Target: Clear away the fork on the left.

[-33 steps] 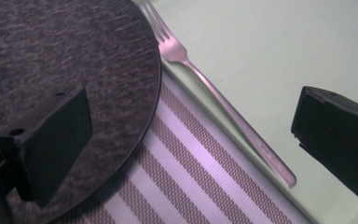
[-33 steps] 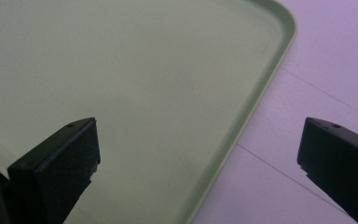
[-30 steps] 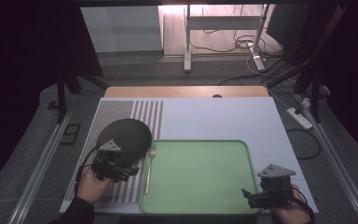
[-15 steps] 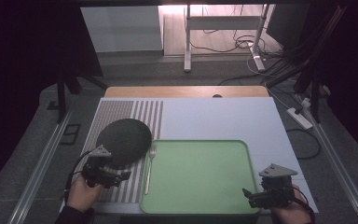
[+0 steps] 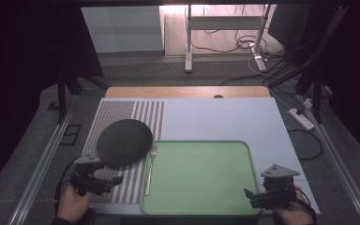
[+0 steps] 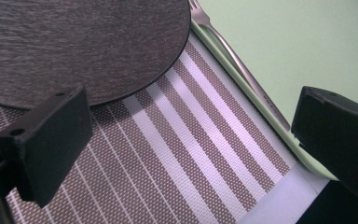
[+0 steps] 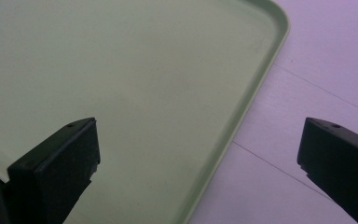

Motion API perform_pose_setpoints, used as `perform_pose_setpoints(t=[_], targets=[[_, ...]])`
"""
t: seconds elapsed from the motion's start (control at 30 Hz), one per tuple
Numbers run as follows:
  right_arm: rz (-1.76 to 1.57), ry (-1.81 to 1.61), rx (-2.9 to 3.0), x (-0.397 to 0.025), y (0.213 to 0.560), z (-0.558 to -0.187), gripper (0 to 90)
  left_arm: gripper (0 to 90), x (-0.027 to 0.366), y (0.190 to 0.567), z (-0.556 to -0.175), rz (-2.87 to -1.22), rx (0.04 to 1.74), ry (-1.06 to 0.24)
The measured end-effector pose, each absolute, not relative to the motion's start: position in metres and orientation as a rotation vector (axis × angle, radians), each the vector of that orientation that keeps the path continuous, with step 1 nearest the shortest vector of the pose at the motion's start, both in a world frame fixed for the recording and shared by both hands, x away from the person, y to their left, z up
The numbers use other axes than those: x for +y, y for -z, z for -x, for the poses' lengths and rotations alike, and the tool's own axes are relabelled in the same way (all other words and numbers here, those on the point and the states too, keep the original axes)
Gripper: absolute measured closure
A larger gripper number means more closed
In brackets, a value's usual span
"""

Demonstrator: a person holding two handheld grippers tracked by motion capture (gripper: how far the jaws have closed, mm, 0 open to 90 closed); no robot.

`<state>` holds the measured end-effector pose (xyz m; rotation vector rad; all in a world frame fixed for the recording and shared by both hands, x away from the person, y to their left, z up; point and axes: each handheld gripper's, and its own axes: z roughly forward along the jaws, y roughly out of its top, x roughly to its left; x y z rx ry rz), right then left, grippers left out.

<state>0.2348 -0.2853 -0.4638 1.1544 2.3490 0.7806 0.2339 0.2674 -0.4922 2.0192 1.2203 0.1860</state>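
High view, near edge: the left gripper [image 5: 115, 180] is held over the striped placemat [image 5: 122, 112] at the table's front left; the hand [image 5: 72, 202] behind it is cut off by the frame's bottom edge. The right gripper [image 5: 248, 197] is held at the front right corner of the green tray [image 5: 243, 154], its hand [image 5: 290, 213] likewise cropped. Jaw spacing is hard to judge from above.

Left gripper view: the jaws are spread wide with nothing between them but placemat [image 6: 177, 154]. Beyond them a dark round plate [image 6: 74, 42] is seen, its far part cut off at the top; a fork [image 6: 242, 70] lies along the tray's rim [image 6: 261, 116], its tines partly cropped.

Right gripper view: the jaws are spread wide and hold nothing, straddling the tray's rim [image 7: 242, 116], with white table surface [image 7: 317, 60] to the right.

Tray contents: nothing is seen lying in it. Plate [image 5: 124, 142]: rests on the placemat, just left of the tray, nothing seen on it. Fork [image 5: 149, 168]: lies between plate and tray, prongs pointing away from the person.

Far: a wooden table edge [image 5: 187, 91], then floor cables [image 5: 243, 44], dimly lit.
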Motion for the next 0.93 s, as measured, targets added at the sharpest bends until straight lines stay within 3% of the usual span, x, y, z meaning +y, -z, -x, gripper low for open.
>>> perform_pose_setpoints(t=[0.93], targets=[[-1.163,-0.771,2.341,-0.285,0.464,-0.235,0.0,0.0,0.277,0.487,-0.212,-2.037,1.26,-0.263]])
